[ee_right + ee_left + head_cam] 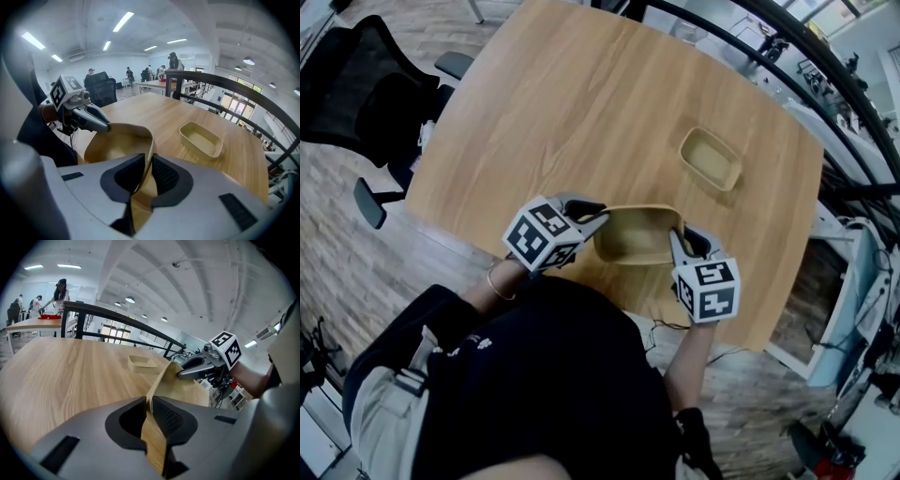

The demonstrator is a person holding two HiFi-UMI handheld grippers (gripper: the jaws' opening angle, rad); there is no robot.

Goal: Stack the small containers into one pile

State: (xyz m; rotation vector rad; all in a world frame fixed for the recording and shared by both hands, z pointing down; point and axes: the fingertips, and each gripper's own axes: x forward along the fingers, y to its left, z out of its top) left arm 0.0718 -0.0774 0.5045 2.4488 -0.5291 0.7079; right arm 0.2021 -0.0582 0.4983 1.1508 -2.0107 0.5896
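A tan rectangular container hangs just above the near edge of the wooden table, held at both ends. My left gripper is shut on its left rim. My right gripper is shut on its right rim. A second, smaller tan container sits open side up farther out on the table to the right, apart from both grippers; it also shows in the left gripper view as the small container and in the right gripper view as the small container.
A black office chair stands off the table's left side. A black curved railing and cluttered equipment run along the right. People stand at a distant table in the background.
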